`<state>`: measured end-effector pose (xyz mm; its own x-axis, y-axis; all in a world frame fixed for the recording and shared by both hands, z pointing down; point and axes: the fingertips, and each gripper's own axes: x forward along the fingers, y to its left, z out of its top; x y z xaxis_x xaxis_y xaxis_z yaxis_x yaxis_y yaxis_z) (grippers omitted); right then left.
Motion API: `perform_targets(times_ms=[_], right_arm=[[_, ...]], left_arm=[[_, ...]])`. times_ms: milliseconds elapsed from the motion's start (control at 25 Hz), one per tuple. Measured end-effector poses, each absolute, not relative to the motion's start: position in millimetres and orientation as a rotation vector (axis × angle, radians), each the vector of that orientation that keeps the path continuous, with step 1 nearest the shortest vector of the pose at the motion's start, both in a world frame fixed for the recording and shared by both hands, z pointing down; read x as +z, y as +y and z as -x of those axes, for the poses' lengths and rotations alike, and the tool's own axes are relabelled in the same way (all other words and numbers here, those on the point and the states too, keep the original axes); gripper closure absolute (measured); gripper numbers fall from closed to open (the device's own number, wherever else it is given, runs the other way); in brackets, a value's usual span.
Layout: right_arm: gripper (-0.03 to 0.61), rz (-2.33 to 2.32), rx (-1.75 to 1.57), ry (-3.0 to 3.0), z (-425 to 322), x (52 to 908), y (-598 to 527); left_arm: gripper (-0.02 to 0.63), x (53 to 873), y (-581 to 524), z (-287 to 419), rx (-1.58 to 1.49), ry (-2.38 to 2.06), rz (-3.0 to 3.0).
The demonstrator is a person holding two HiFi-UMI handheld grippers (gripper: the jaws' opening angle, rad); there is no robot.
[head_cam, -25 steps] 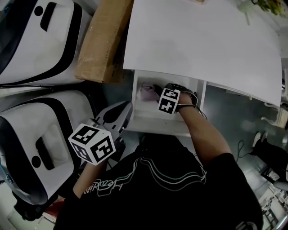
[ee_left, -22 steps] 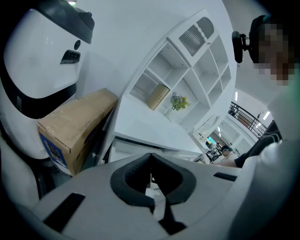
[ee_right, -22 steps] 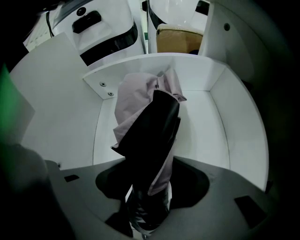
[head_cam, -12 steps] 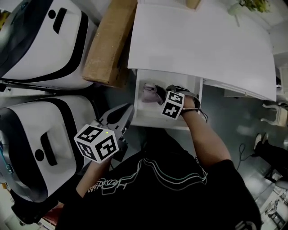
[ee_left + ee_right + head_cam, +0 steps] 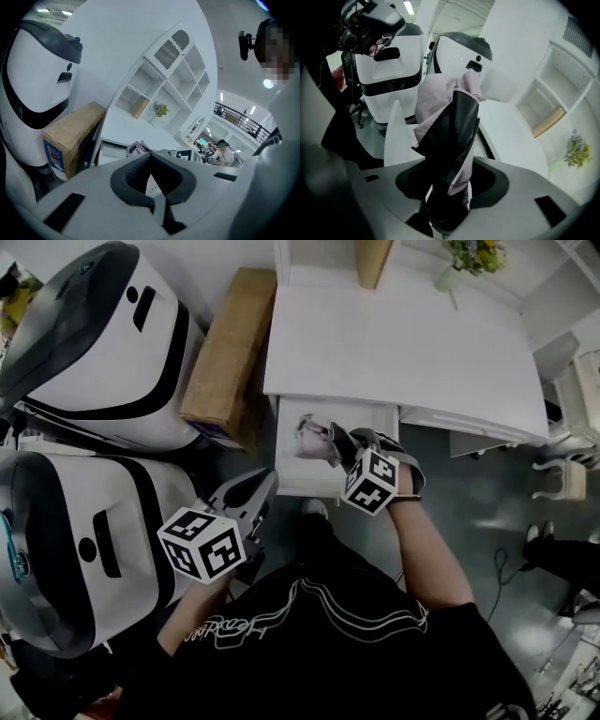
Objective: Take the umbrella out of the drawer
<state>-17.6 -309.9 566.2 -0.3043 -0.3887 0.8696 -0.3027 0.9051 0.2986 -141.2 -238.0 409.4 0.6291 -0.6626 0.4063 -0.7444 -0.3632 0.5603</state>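
The folded umbrella (image 5: 451, 123), pale pink and black, stands between the jaws of my right gripper (image 5: 449, 197), which is shut on its lower part. In the head view the right gripper (image 5: 339, 448) holds the umbrella (image 5: 314, 435) just above the open white drawer (image 5: 302, 486) under the desk's front edge. My left gripper (image 5: 265, 482) hangs left of the drawer, shut with nothing in it; in the left gripper view its fingertips (image 5: 150, 157) meet, with the umbrella (image 5: 137, 149) showing beyond them.
The white desk top (image 5: 403, 343) lies behind the drawer, with a vase of flowers (image 5: 469, 257) at its back. A cardboard box (image 5: 225, 357) leans left of the desk. Two big white-and-black machines (image 5: 103, 362) (image 5: 84, 549) fill the left side.
The right gripper has lifted the umbrella up from inside the drawer and tipped it more upright. The left gripper has risen a little. The head camera sits higher, so the desk looks smaller.
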Motion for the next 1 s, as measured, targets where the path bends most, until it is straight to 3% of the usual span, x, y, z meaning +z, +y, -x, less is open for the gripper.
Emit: perform_targets(times_ms=[480, 1000], right_arm=[[0.362, -0.838, -0.008, -2.311, 18.2, 387.9, -212.7], [0.362, -0.973, 0.285, -2.708, 22.1, 316.7, -121.0]], left_arm=[[0.595, 330.9, -151.5, 136.0, 0.093, -1.127, -2.265], [0.595, 291.4, -100.5, 129.8, 0.028, -1.112, -2.373]])
